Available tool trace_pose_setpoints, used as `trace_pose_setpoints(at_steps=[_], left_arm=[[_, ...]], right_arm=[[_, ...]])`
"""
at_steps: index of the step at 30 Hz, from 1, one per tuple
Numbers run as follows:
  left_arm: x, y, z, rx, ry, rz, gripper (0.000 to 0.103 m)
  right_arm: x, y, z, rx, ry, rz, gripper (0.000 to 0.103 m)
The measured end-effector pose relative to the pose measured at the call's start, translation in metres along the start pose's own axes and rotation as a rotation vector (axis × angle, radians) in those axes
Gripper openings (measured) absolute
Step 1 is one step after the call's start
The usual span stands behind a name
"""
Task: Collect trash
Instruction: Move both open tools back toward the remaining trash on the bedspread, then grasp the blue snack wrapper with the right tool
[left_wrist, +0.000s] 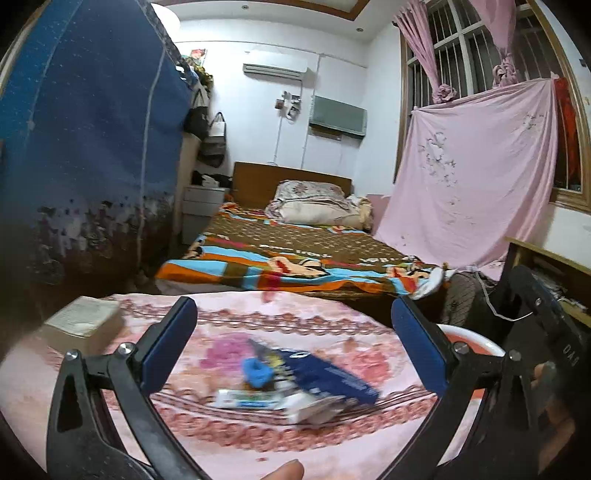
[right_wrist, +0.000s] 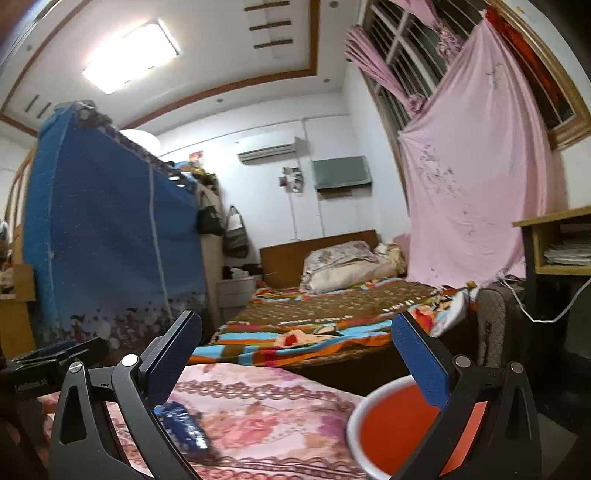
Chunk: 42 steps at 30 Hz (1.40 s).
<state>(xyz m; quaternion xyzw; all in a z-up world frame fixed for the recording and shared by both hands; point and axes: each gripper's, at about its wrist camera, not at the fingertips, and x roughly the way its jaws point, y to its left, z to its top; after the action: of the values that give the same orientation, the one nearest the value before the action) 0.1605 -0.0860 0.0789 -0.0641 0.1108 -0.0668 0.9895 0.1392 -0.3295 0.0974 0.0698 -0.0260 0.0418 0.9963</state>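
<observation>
Bedroom scene: pink floral cloth covered the near surface, with a bed under a striped cartoon blanket behind it and a blue fabric wardrobe at left. Left gripper hung above the cloth, fingers spread wide, nothing between them. Trash pile sat on the cloth just ahead of it: dark blue packet, small light-blue piece touching it, white wrappers beneath (all motion-blurred, labels unreadable). Thick book lay at the cloth's left edge. Right gripper was also wide open and empty, blue pads facing each other. Red basin with white rim stood just beside the cloth on the right, below the right finger. Left gripper's body showed at that view's left edge.
</observation>
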Motion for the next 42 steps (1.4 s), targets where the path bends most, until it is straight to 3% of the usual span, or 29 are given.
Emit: trace_pose_setpoints(at_steps=[7, 13, 19, 20, 22, 28, 34, 42], left_arm=[[-0.011, 0.030, -0.006, -0.002, 0.007, 0.037, 0.092], [-0.011, 0.037, -0.016, 0.027, 0.050, 0.029, 0.092], [0.002, 0.041, -0.022, -0.001, 0.137, -0.015, 0.088], [0.006, 0.041, -0.024, 0.001, 0.159, -0.018, 0.086], [0.014, 0.041, -0.028, 0.004, 0.213, -0.018, 0.081], [0.042, 0.045, -0.041, -0.017, 0.381, -0.022, 0.061], [0.056, 0.049, -0.050, -0.040, 0.466, -0.031, 0.048], [0.060, 0.055, -0.054, -0.080, 0.503, -0.055, 0.037]], right_arm=[[0.011, 0.035, -0.008, -0.054, 0.060, 0.093, 0.103], [0.035, 0.061, -0.028, -0.148, 0.230, 0.133, 0.103], [0.054, 0.062, -0.042, -0.157, 0.368, 0.131, 0.102], [0.058, 0.061, -0.045, -0.151, 0.400, 0.132, 0.101], [0.065, 0.059, -0.052, -0.141, 0.461, 0.138, 0.085], [0.075, 0.058, -0.062, -0.123, 0.561, 0.181, 0.072], [0.083, 0.070, -0.073, -0.170, 0.652, 0.217, 0.054], [0.089, 0.086, -0.088, -0.245, 0.732, 0.258, 0.050]])
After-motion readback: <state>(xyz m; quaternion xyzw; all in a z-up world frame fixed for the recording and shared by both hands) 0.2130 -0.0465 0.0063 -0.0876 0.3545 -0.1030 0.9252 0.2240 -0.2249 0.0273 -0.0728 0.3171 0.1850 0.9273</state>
